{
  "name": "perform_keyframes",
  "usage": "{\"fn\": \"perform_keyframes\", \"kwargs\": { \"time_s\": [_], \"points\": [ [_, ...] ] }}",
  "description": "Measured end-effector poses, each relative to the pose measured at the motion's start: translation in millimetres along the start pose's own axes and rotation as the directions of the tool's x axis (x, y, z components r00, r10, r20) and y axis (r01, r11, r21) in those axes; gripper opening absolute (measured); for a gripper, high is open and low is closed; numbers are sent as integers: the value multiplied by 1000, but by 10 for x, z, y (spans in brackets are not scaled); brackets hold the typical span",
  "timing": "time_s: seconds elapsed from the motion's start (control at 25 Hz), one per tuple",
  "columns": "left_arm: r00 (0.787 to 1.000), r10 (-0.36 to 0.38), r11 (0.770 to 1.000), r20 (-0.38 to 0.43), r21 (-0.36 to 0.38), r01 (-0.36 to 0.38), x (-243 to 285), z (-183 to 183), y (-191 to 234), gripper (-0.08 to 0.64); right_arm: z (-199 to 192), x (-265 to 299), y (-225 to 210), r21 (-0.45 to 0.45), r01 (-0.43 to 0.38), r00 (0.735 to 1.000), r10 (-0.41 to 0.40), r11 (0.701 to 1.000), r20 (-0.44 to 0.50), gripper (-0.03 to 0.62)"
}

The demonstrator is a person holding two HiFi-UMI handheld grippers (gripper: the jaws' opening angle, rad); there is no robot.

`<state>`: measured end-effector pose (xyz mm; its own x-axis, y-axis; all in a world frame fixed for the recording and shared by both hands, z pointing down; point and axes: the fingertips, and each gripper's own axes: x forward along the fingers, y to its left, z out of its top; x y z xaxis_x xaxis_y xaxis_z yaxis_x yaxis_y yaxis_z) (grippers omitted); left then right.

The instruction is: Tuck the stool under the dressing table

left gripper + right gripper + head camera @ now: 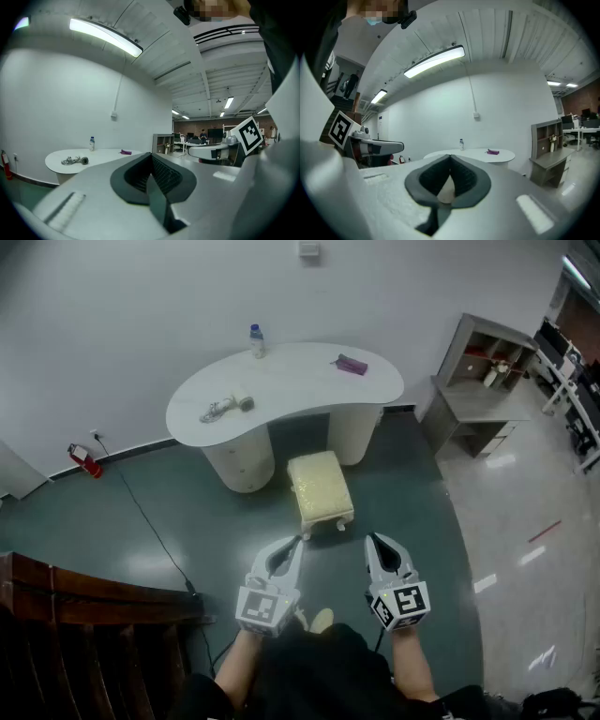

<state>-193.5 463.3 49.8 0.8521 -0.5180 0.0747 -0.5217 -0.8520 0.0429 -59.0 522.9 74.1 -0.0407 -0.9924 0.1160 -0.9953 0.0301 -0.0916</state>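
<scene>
The left tongs and the right tongs, both clenched on nothing, sit side by side just short of the cream stool, which stands on the floor mostly out from under the white bench, before the gap between its two pedestals.

The glossy white kidney-shaped dressing table is contrasting with the dark teal-green floor. The cushioned rectangular stool is showing pale cream. The white plastic left gripper and right gripper are showing black-and-white square-patterned markings. A small flat pouch is showing purple.
</scene>
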Motion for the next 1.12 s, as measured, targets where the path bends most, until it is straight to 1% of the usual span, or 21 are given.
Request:
{"fn": "perform_keyframes", "kwargs": {
  "time_s": [0.36, 0.68, 0.88, 1.12],
  "points": [
    [1000, -5, 1000, -10, 2, 5, 59, -54, -53, 8, 1, -27, -93, 7, 20, 1000, -20, 1000, 9, 2],
    [1000, -4, 1000, -13, 7, 5, 166, -62, -114, 8, -58, -1, -213, 11, 15, 1000, -15, 1000, -7, 2],
    [1000, -2, 1000, -30, -6, 2, 361, -113, -4, 8, -119, 182, -317, 24, 1, 1000, -1, 1000, -29, 2],
    [999, -16, 1000, -43, -13, 16, 840, -103, 291, 8, -95, 643, -556, 24, 9, 999, -8, 1000, -52, 2]
  ]
}}
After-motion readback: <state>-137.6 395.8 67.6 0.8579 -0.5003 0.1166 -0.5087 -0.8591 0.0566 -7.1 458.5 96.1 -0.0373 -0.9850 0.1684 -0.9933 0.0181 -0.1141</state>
